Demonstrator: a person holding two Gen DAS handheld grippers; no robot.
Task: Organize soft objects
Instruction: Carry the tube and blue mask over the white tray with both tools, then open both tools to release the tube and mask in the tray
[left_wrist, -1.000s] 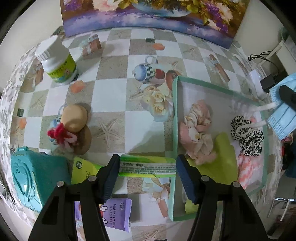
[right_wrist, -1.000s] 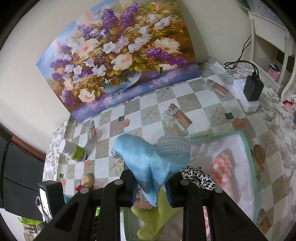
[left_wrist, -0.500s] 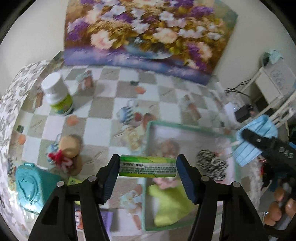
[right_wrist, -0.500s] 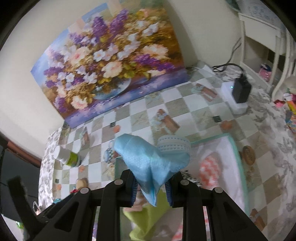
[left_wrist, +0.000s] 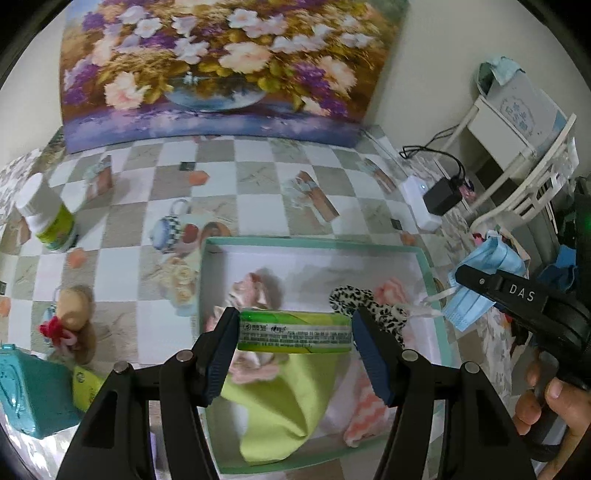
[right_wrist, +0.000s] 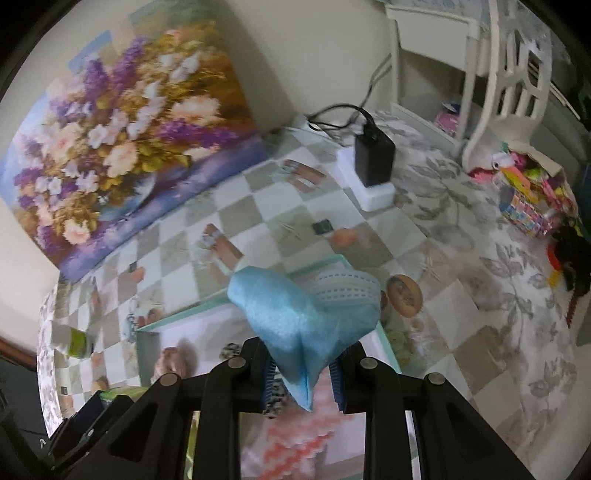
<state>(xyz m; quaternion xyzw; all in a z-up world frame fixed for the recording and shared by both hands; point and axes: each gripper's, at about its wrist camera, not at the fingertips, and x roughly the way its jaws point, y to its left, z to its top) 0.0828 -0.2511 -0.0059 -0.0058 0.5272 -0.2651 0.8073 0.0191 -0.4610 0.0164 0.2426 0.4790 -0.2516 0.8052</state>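
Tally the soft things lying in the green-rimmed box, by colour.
Pink floral bundle: 1
Black-and-white scrunchie: 1
Yellow-green cloth: 1
Coral zigzag cloth: 1
Total: 4

a green tissue pack (left_wrist: 294, 331) lies crosswise, held above the mint-rimmed tray (left_wrist: 314, 242). a crumpled blue face mask (right_wrist: 303, 325) hangs pinched over the tray's far right corner. inside the tray lie a lime cloth (left_wrist: 284, 402), pink scrunchies (left_wrist: 255, 288), a leopard-print scrunchie (left_wrist: 373, 306) and a coral zigzag cloth (left_wrist: 369, 413).
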